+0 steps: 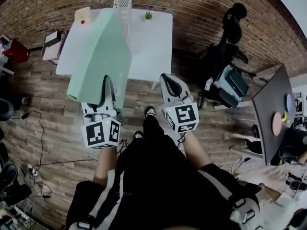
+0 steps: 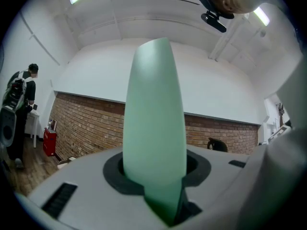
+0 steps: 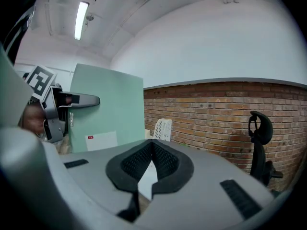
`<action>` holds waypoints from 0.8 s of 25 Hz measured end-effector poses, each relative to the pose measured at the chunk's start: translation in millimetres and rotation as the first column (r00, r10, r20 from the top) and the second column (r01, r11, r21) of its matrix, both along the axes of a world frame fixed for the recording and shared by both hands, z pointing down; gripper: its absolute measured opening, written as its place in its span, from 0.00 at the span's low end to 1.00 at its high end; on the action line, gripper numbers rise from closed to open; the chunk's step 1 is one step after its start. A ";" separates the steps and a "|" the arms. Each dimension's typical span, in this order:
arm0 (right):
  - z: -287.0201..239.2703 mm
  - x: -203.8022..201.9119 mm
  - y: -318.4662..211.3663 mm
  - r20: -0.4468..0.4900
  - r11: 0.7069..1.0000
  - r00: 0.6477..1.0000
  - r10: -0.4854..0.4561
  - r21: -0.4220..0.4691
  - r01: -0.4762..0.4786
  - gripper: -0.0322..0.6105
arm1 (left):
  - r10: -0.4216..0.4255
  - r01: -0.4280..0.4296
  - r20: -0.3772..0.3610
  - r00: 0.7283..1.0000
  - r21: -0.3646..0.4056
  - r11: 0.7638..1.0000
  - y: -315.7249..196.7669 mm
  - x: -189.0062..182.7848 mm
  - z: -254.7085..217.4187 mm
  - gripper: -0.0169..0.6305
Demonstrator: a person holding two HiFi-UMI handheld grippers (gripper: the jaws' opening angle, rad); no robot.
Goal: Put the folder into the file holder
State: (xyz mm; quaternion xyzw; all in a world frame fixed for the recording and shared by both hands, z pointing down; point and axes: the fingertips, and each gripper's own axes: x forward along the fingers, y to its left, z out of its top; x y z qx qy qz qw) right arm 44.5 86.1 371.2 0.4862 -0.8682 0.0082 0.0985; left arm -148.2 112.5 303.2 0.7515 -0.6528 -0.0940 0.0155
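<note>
Folder [image 2: 154, 123] between left gripper [image 2: 160, 195] jaws

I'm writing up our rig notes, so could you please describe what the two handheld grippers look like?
Both the left gripper and right gripper are pale grey moulded shells, each carrying a white cube with black square markers; their fingers have black pads.

We are looking at an office: a white table [image 1: 153, 47] carrying a file holder [image 1: 123, 3] is standing against a brick wall [image 1: 192, 4], a black swivel chair [image 1: 233, 20] is sitting nearby beside a dark desk [image 1: 266, 104], and a strip light [image 3: 81, 19] is glowing overhead.
</note>
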 end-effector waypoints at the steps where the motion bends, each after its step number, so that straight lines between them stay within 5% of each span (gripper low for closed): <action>1: -0.3 -0.5 -9.0 0.006 1.000 1.000 -0.007 0.003 0.007 0.06 | -0.010 0.010 0.004 1.000 0.005 1.000 -8.0 -0.7 -1.9 0.27; 20: 9.5 8.3 -169.0 0.103 0.995 0.991 -0.089 -0.039 0.094 0.06 | -0.111 0.111 0.025 0.994 0.008 0.994 -136.0 6.8 -27.1 0.27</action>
